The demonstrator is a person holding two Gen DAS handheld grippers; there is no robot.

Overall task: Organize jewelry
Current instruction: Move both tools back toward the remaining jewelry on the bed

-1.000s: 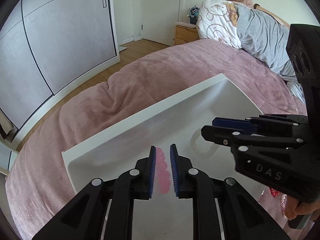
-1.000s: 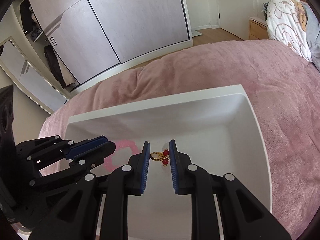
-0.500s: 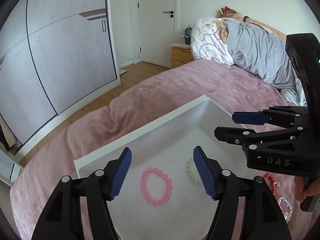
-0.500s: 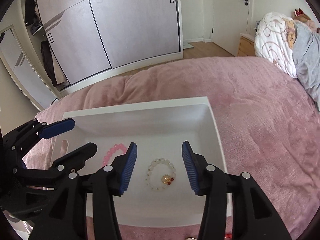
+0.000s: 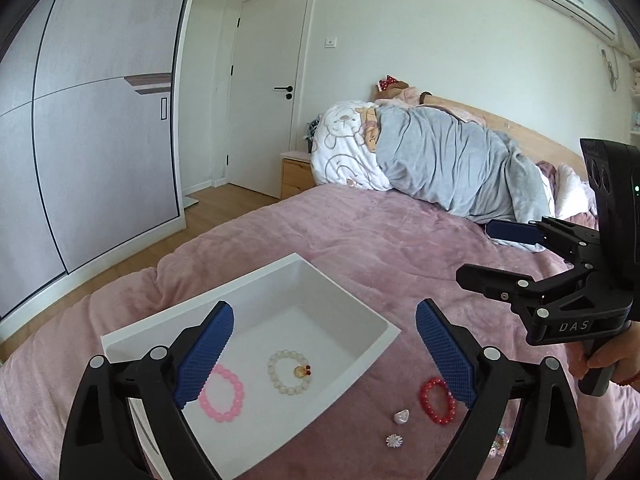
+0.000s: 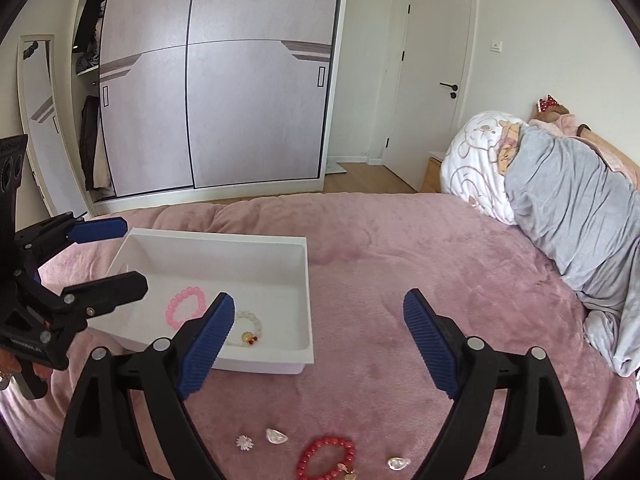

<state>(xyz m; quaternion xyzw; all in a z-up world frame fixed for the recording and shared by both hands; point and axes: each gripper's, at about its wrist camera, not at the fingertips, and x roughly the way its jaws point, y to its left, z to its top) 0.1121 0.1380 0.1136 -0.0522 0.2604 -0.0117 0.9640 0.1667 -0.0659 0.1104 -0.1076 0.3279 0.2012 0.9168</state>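
item: white tray (image 5: 356,300), on the pink bedspread (image 5: 360,240); every place below is reckoned from it.

my jaws: left gripper (image 5: 324,356) has just been opening and stands spread wide, nothing between the pads. right gripper (image 6: 320,344) likewise has just been opening, spread wide, empty. neither touches any piece.

in the tray: pink bead bracelet (image 5: 221,393), flat on the floor by the left side; white bead bracelet (image 5: 289,372) just beside it, apart, carrying an amber charm with small red beads.

outside the tray, on the bedspread past its near right corner: red bead bracelet (image 6: 326,458), a closed loop of glossy round beads lying flat, with a small gold-looking charm at its lower edge. near it, a tiny white flower piece (image 6: 245,443) and two clear teardrop stones (image 6: 277,436), (image 6: 398,463).

step in hand, as i judge it: fetch the next loose piece, the red bracelet likeliest.

how to do it well:
- lower my right jaws straddling one side of the loop, not the whole ring.
- pinch beads, not blanket pile.
- lift clear over the tray wall before letting go.
- set it in bare floor beyond the white bracelet, so loops do not tangle.
- small stones call for a fingertip-edge pinch.
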